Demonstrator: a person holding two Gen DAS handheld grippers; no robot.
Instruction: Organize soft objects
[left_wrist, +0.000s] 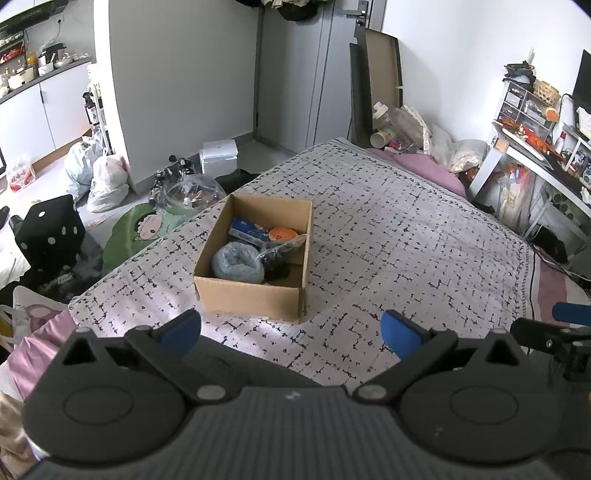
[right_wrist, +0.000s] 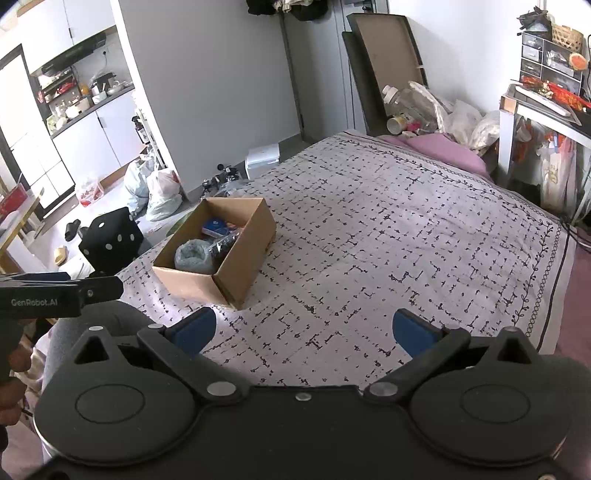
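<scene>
Cardboard box sits open on the patterned bedspread, toward the bed's left edge. Long axis runs near-to-far, slightly angled; one short end faces the grippers. In the right wrist view the box lies ahead and to the left, a corner turned nearest.

Contents, near to far: grey-blue fuzzy roll at the near left; crinkled clear bag with dark contents beside it to the right; orange round item and blue packet at the far end. All lie below the rim. No soft items loose on the bedspread within view.

Left gripper: jaws spread wide, nothing between the blue pads, hovering above the bedspread with the box straight ahead and near. Right gripper: also wide and empty, further from the box, box off to its left.

Judgement: left hand is nearer and better lined up for any reach into the box. Sorting looks largely done, or not begun with these items; cannot tell which.
</scene>
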